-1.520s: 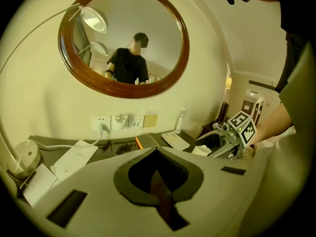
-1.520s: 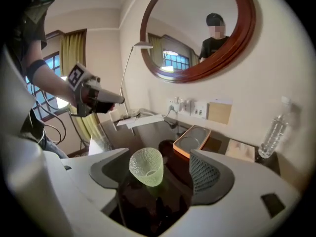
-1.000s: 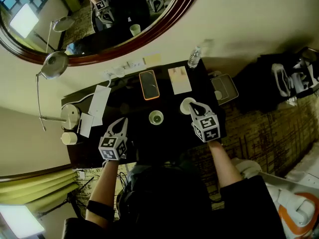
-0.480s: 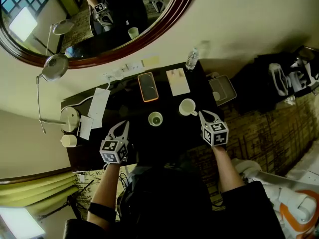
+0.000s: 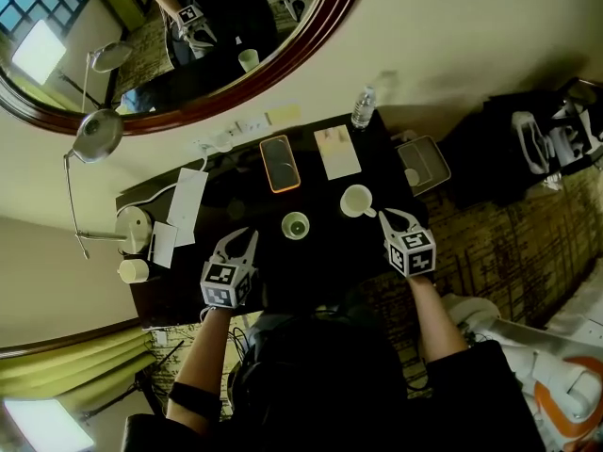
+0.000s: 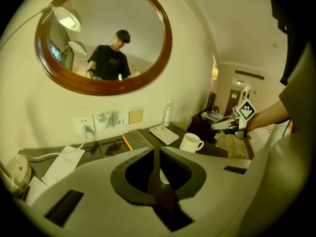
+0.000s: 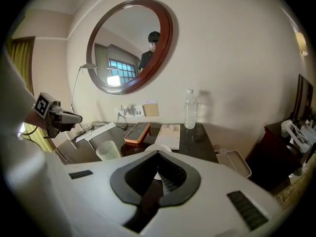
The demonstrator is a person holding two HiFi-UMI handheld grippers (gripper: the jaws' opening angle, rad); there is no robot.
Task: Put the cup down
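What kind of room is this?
Probably a hotel room: a dark desk against the wall under an oval wood-framed mirror, with a desk lamp and a water bottle.

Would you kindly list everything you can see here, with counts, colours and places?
table: one, dark, against the wall
mug: one, white, right part of the table, standing free
glass: one, clear greenish, middle of the table
phone: one, orange case, behind the glass
booklet: one, white, right of the phone
bottle: one, clear, back right corner
paper: one, white, left part of the table
lamp: one, silver, left end
mirror: one, brown frame, on the wall
tray: one, grey, beside the table's right end
left gripper: white, shut, empty, near left
right gripper: white, shut, empty, beside the mug
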